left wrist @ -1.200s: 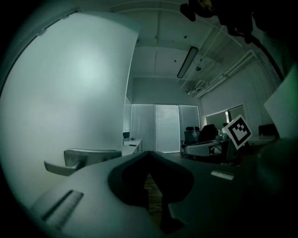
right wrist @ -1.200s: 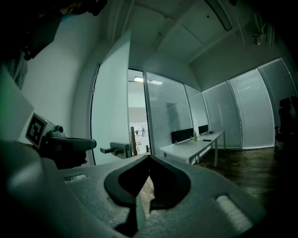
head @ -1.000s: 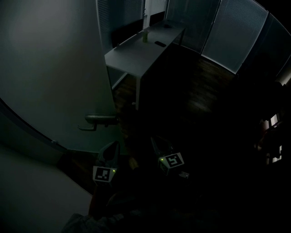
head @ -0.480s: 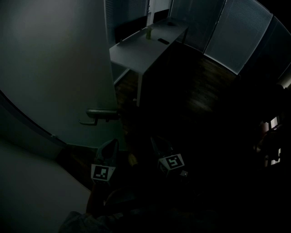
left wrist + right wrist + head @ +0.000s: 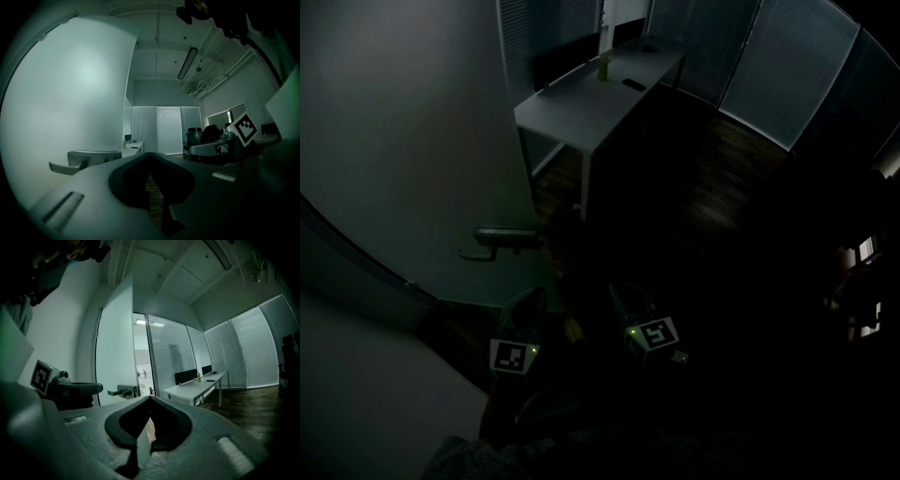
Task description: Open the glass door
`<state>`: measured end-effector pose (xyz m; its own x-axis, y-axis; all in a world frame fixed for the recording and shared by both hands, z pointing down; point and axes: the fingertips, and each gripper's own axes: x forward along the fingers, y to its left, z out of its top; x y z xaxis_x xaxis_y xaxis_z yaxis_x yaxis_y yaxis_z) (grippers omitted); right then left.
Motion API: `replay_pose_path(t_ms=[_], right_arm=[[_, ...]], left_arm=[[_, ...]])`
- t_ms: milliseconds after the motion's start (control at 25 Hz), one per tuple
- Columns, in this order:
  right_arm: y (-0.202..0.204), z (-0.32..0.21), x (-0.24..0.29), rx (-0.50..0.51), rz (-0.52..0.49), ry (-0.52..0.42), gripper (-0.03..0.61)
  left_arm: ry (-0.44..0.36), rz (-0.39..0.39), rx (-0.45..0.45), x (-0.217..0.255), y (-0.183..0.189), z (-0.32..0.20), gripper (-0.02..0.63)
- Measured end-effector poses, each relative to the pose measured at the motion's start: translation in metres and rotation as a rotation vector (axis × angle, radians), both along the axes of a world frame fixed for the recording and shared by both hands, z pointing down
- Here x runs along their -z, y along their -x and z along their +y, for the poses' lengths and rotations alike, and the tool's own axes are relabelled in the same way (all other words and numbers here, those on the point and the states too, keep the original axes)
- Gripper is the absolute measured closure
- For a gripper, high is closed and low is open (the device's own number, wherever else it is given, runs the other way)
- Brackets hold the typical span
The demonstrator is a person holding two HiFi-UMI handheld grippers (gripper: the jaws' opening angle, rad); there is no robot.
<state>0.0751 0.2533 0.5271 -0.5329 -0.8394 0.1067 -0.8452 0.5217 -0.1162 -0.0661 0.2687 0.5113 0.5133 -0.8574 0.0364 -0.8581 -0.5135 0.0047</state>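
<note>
Presently: glass door (image 5: 412, 141), its handle (image 5: 499, 240) ahead and left of my left claw (image 5: 532, 305), apart from it; right claw (image 5: 621, 298) alongside. Both claws pressed together, pinching nothing.

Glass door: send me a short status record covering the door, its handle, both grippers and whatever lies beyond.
door: frosted glass door, standing open; a lit corridor shows past its free edge
handle: lever handle, level, nothing touching it
left gripper: left gripper, fingers together, nothing between them, short of the handle
right gripper: right gripper, fingers together, empty, beside the left one
beyond: white desk along the blinds
light: very dim, so small details are unclear
</note>
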Motion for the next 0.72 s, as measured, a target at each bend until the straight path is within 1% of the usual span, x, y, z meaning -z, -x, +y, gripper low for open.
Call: replay_pose_path(t_ms=[360, 720], right_arm=[[-0.0044, -0.0031, -0.0020, -0.002, -0.012, 0.002, 0.577], [-0.0109, -0.0019, -0.0008, 0.003, -0.004, -0.001, 0.577]], left_arm=[[-0.006, 0.001, 0.014, 0.0023, -0.0014, -0.0032, 0.611], [-0.007, -0.015, 0.014, 0.0033, -0.0096, -0.0001, 0.611]])
